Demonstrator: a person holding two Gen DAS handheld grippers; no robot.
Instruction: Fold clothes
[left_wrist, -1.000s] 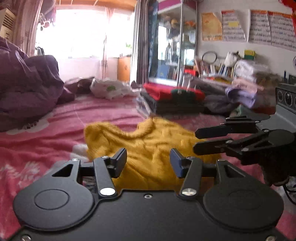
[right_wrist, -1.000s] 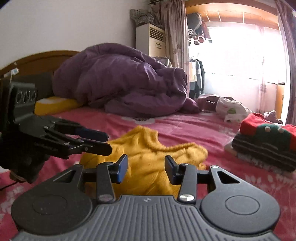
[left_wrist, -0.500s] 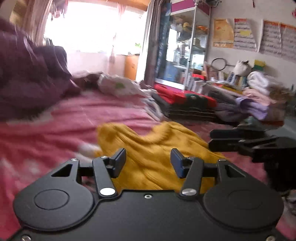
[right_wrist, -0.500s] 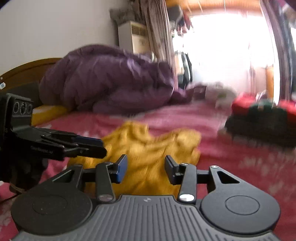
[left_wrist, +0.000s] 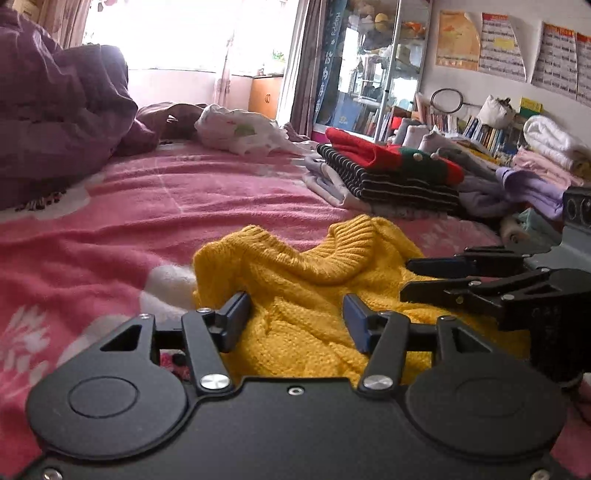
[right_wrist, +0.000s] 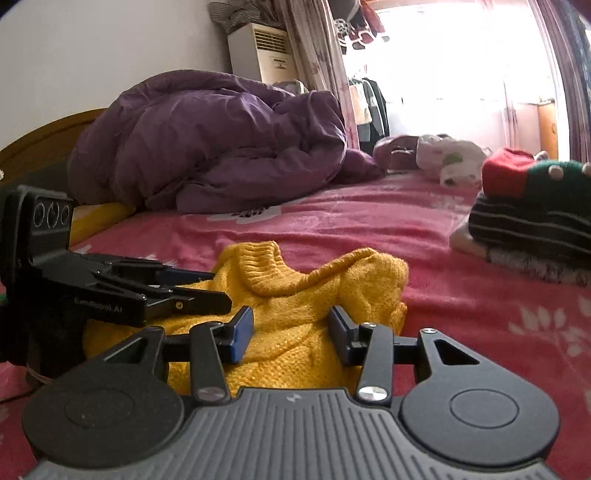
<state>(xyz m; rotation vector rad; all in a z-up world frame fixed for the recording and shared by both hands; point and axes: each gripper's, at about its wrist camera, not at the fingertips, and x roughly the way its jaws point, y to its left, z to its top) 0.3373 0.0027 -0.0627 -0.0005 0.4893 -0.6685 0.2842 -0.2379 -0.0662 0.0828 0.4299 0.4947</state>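
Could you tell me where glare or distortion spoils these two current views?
Left wrist view: the window is blown out white; fisheye bends the posters. Right wrist view: the window glares too, while the yellow sweater stays sharp.

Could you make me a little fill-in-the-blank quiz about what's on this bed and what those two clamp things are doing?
1. The knitted sweater lying in front of both grippers is ____ in colour.
2. The left gripper and right gripper both have their jaws ____.
3. The folded striped clothes stack has a red and ____ knit on top.
4. The crumpled quilt near the headboard is ____.

Missing words: yellow; open; green; purple
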